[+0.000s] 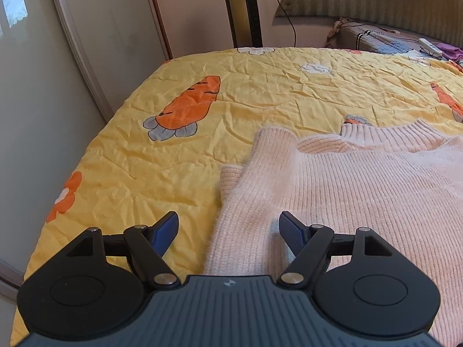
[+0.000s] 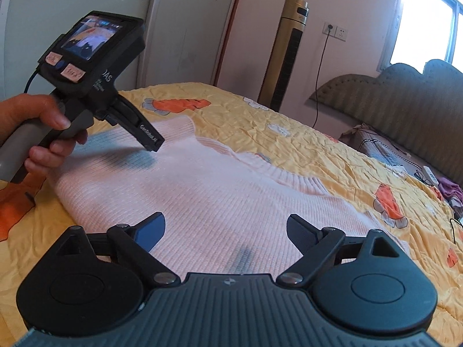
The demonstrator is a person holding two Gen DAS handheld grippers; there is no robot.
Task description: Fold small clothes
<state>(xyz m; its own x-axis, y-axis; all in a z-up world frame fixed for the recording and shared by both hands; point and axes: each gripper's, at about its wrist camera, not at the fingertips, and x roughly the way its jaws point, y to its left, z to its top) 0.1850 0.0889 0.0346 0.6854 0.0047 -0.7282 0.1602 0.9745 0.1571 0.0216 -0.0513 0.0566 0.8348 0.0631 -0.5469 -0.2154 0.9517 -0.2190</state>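
Observation:
A pale pink knitted sweater [image 1: 347,190] lies on the yellow quilt, its ribbed collar [image 1: 405,133] toward the headboard and one sleeve folded in over the body. My left gripper [image 1: 228,225] hovers open above the sweater's left edge with nothing between its blue pads. In the right wrist view the same sweater [image 2: 202,190] spreads out flat. My right gripper [image 2: 225,228] stands wide open over its lower part, empty. The left gripper [image 2: 150,141] appears there too, held by a hand [image 2: 43,127] above the far sleeve.
The yellow quilt [image 1: 260,92] with carrot prints covers the bed. A padded headboard [image 2: 405,98], a striped pillow [image 1: 376,40], a white remote [image 2: 429,175] and purple cloth lie at the far end. A tall tower fan [image 2: 285,52] and wardrobe doors stand beyond the bed's edge.

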